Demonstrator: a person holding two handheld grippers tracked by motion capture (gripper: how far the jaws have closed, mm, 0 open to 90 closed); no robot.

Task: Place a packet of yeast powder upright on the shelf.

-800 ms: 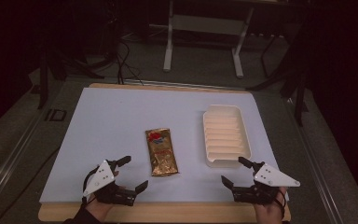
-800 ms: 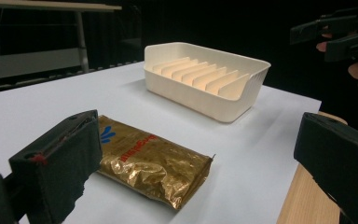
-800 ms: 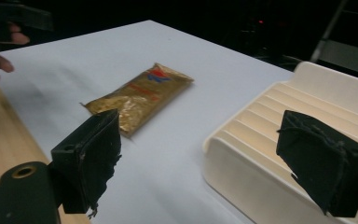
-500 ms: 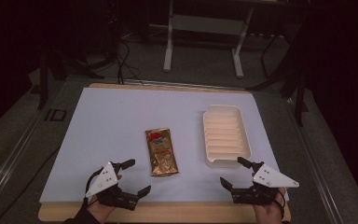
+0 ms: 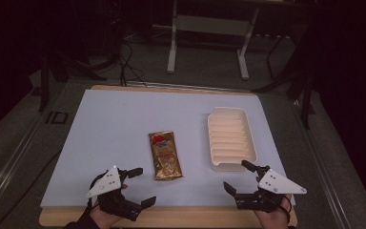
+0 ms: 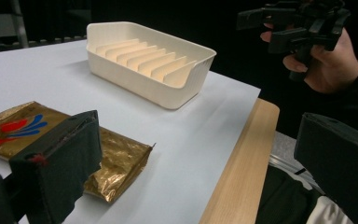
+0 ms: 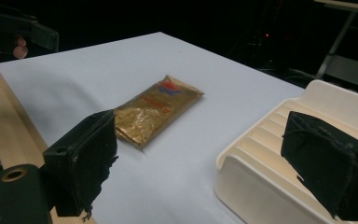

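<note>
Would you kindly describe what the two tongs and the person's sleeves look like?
Both the left tongs and the right tongs are black, with two blocky padded jaws and a grey three-cornered plate on top. The person wears dark sleeves.

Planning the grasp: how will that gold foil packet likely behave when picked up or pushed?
The gold foil packet lies flat with crinkled edges, so it probably flexes and droops from one end. Its glossy film may slip. It looks thin, likely light, and should slide across the white mat rather than roll.

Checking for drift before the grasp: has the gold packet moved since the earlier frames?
No. The gold packet lies at the same spot left of the white tray, at the same slight angle.
</note>
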